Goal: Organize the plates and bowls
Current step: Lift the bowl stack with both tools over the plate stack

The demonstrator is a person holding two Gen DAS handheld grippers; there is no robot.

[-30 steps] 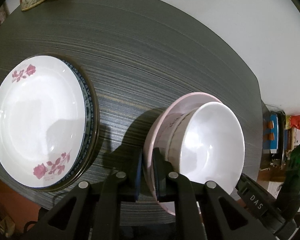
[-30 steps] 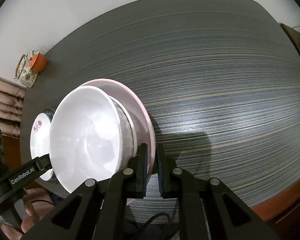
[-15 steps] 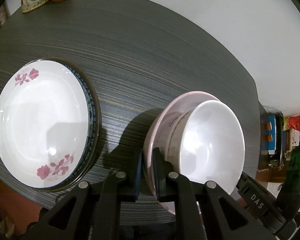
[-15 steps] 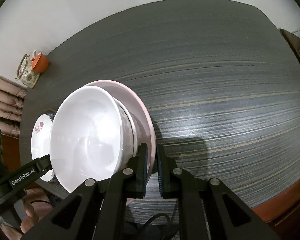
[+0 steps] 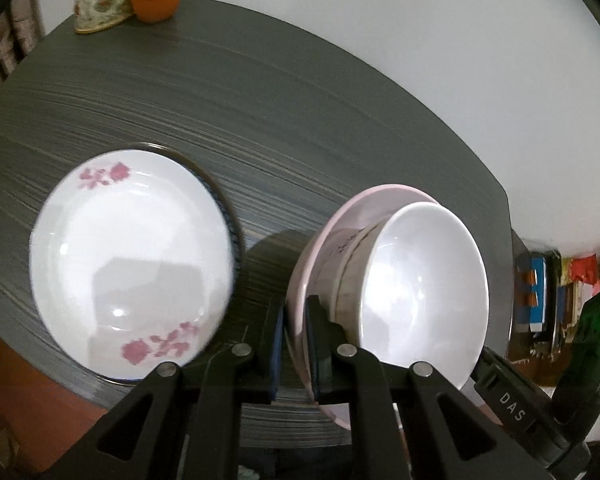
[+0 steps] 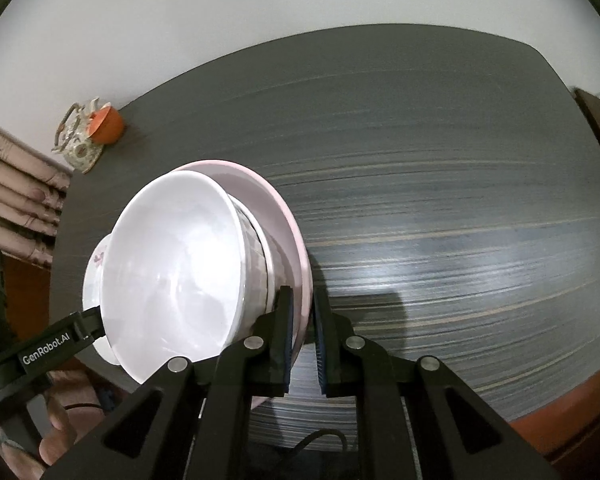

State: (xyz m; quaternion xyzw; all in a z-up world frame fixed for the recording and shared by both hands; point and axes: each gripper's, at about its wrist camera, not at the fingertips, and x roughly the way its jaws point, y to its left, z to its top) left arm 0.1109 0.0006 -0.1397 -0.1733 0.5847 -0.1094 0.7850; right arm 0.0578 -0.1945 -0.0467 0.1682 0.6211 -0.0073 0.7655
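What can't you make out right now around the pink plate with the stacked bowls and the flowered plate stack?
- How many bowls are nested in the white bowl stack: side walls overlap, both views.
- Whether the pale pink plate touches the dark wood-grain table: its underside is hidden.
- Dark-rimmed plate under the white rose-patterned plate: only a rim sliver shows, left view; blurred.
- Flowered plate in the right view: mostly behind the bowls.

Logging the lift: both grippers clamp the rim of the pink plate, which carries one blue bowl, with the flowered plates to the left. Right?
Almost. The bowl on the pink plate is white, not blue, as the left wrist view shows. Left gripper, right gripper and flowered plates stand as stated.
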